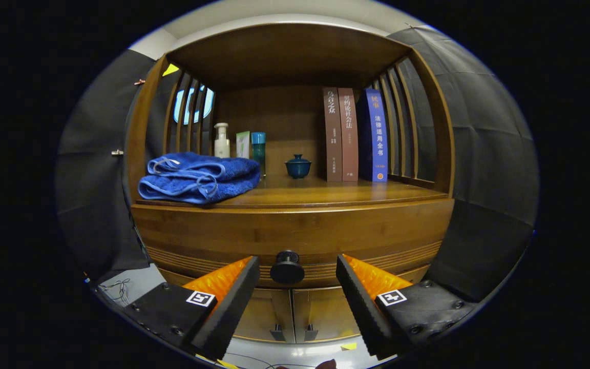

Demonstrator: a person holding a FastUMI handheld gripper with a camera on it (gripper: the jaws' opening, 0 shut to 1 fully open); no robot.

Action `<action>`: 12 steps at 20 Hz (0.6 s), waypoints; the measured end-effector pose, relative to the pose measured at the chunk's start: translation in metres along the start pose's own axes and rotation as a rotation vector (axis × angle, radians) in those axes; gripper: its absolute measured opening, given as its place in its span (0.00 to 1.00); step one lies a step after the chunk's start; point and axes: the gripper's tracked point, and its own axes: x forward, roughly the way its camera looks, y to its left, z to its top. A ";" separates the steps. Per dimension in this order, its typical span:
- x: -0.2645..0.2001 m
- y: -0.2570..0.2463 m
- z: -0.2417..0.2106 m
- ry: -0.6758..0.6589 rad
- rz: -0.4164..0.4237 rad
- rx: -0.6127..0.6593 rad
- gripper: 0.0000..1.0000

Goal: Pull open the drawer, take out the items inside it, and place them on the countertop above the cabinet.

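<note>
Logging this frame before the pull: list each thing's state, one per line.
gripper: open, fingers either side of the knob, not touching.
drawer: closed.
drawer knob: free, between the fingers.
cabinet doors: closed.
blue towel: folded, on the countertop.
lidded cup: lid on.
books: upright.

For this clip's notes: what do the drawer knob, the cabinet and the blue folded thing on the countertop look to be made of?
Drawer knob, between the open hand-held gripper fingers: dark, matte, likely metal or plastic; cannot tell which.
Cabinet: brown wood or wood veneer with a satin sheen; grain lines show on the drawer front.
Blue towel: soft terry cloth, fuzzy pile with a paler stitched hem.
</note>
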 end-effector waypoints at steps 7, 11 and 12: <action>0.029 0.011 -0.019 0.038 0.035 -0.021 0.57; 0.028 0.011 -0.020 0.035 0.045 0.019 0.42; 0.030 0.010 -0.023 0.037 0.034 0.009 0.33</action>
